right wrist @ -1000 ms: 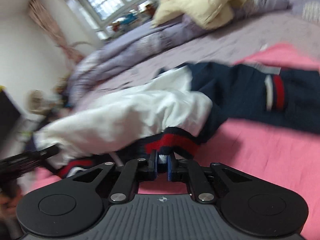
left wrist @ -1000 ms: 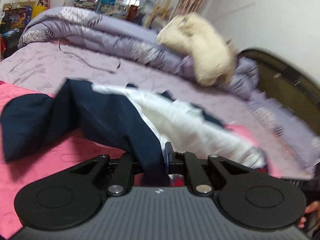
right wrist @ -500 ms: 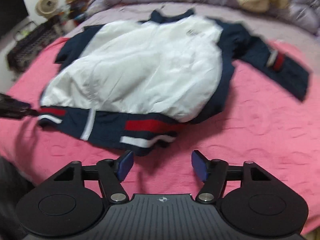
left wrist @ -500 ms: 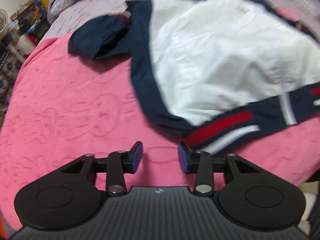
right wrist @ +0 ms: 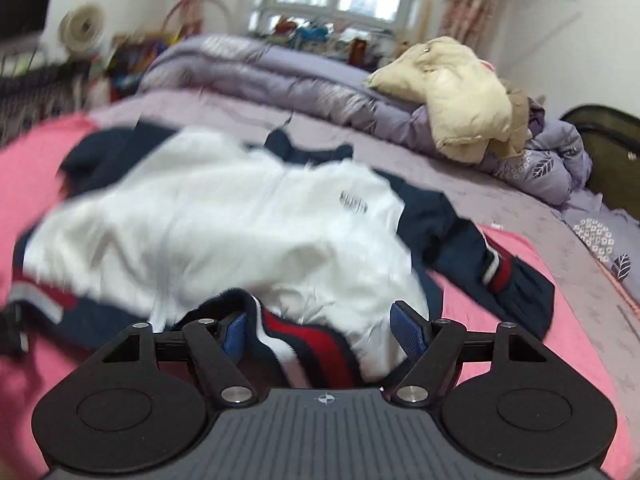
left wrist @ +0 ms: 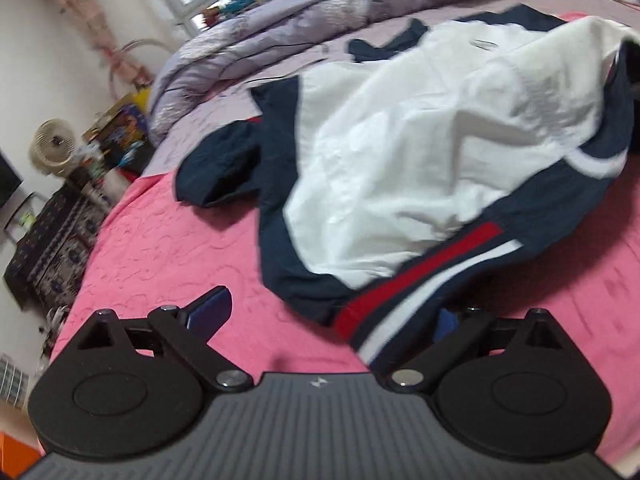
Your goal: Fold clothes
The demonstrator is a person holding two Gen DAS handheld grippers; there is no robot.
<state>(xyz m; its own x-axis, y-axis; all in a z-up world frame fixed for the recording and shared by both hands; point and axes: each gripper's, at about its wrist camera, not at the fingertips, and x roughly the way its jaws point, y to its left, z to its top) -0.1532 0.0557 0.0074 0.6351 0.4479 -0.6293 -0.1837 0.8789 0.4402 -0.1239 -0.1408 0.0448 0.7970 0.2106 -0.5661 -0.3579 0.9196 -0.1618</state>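
Note:
A white jacket [left wrist: 400, 160] with navy sleeves and a red-and-white striped hem lies rumpled on the pink blanket [left wrist: 160, 248]. My left gripper [left wrist: 328, 316] hangs low over its near left corner, jaws opening wide. The striped hem [left wrist: 384, 304] runs between the fingers without being pinched. One navy sleeve [left wrist: 220, 168] is bunched to the left. In the right wrist view the jacket [right wrist: 240, 232] fills the middle. My right gripper [right wrist: 320, 328] is opening too, with the folded hem [right wrist: 312, 340] loose between its blue pads. The other sleeve's cuff [right wrist: 504, 272] lies to the right.
A rolled purple duvet [right wrist: 280, 80] lies across the far side of the bed, with a cream padded coat [right wrist: 460, 96] on top. A dark headboard [right wrist: 608, 152] is at the far right. Left of the bed stand a small fan [left wrist: 52, 148], boxes and a patterned bench [left wrist: 48, 248].
Both grippers were shut on the jacket's hem and have let go and opened. The jacket dropped spread on the pink blanket. Both hands swung round and the left one sank.

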